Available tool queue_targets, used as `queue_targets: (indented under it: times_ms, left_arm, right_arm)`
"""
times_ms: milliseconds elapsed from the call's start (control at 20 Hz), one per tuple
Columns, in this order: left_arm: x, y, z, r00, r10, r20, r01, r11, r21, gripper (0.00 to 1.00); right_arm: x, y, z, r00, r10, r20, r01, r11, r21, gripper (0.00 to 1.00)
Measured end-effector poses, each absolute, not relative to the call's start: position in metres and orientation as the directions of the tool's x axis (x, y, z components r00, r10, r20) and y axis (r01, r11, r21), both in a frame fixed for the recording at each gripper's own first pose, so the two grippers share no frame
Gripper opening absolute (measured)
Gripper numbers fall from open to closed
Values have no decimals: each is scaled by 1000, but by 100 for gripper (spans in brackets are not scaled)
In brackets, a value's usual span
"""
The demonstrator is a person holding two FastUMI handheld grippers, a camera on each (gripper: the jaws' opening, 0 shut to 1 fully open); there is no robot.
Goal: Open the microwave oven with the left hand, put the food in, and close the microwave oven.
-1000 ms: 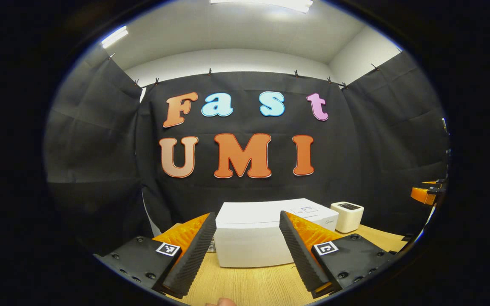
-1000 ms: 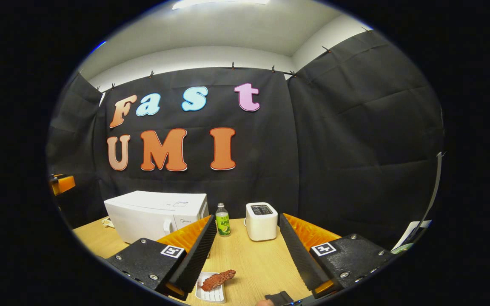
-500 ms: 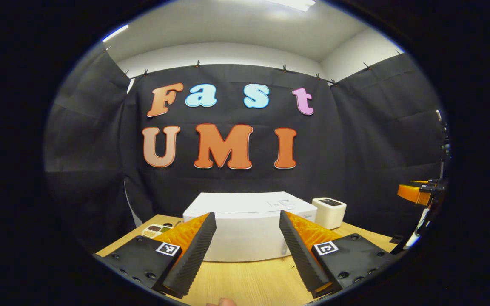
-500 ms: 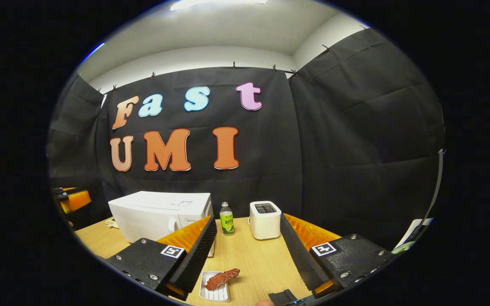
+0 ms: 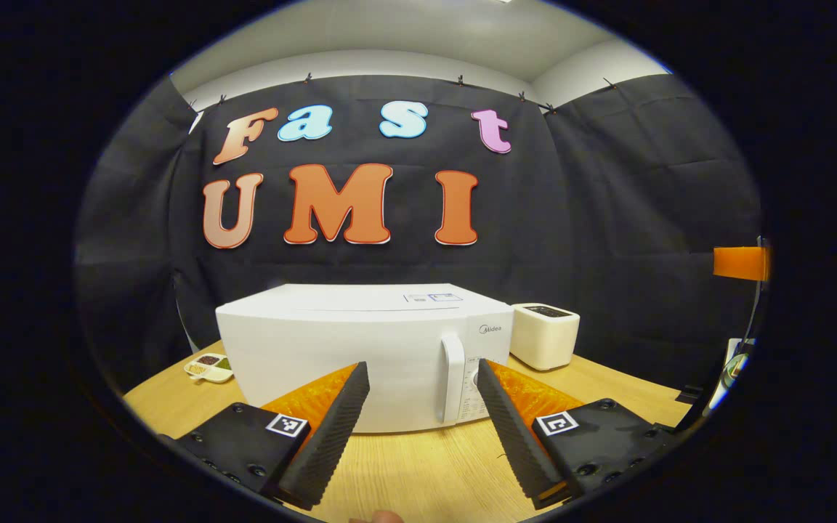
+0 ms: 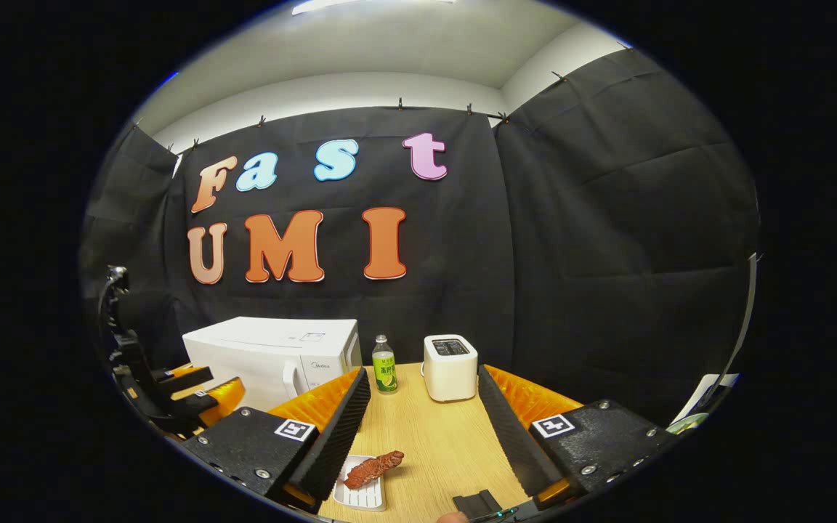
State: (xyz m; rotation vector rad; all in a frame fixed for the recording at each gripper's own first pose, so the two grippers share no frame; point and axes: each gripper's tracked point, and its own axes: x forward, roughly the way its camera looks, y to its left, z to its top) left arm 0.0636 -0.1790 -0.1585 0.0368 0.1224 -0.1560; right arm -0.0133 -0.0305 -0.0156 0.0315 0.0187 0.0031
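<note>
My left tongs (image 5: 422, 428) gape before the boxy white plastic microwave oven (image 5: 360, 349) — its stiff upright door handle (image 5: 453, 378) suits gripping; right tongs (image 6: 418, 436) gape too.

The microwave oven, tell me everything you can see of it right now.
The microwave oven is a white, smooth-looking box standing upright on the wooden table, door shut. A vertical white handle sits right of the door, with a control panel beside it. The left gripper is open in front of it, not touching. A small dish lies to its left, a white toaster to its right.
</note>
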Motion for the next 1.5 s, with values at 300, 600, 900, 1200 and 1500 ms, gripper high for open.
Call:
queue_targets:
  times_ms: [300,600,900,1200,1500]
  left_arm:
    - [117,-213,-198,985,-137,-108,144,988,56,96]
    - [158,-220,-229,979,-110,-174,123,990,69,96]
    - [172,-218,-235,986,-75,-149,86,994,63,78]
    - [174,-231,-232,983,-134,-126,148,983,106,28]
    - [171,-227,-233,971,-173,-166,190,978,88,13]
  right_arm:
    - [-2,-52,-30,998,-33,-45,35,998,47,93]
    - [10,-66,-51,995,-50,-88,54,997,52,93]
    - [19,-65,-56,996,-41,-77,45,997,58,93]
    - [19,-65,-63,995,-42,-93,46,998,39,93]
    - [12,-68,-64,995,-50,-90,53,998,37,93]
